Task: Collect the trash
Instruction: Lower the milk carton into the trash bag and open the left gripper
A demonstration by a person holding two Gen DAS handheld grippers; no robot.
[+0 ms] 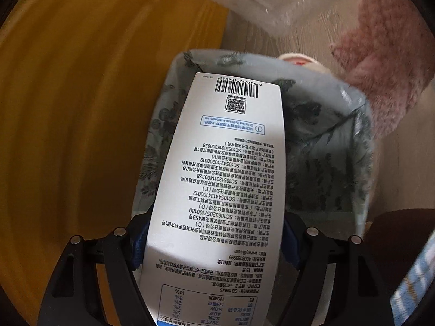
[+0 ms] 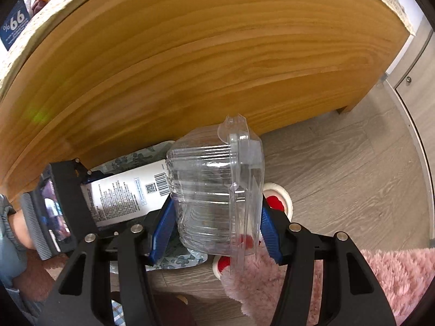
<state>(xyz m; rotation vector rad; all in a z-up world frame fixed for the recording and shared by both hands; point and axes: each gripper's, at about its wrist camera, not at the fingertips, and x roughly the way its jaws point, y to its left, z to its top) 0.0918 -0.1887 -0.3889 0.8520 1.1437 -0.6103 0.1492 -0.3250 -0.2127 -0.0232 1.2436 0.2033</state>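
In the left wrist view, the left claw (image 1: 214, 241) is clamped on a white carton (image 1: 217, 190), its blue pads pressed to both sides; the carton's far end reaches over the open mouth of a leaf-printed bag (image 1: 326, 146) on the floor, beside a wooden panel (image 1: 81, 108). In the right wrist view, the right claw (image 2: 214, 231) is clamped on a clear plastic tub (image 2: 212, 190), held above the bag (image 2: 185, 260) and a pink rug (image 2: 394, 277); the carton (image 2: 122, 195) lies just left of it.
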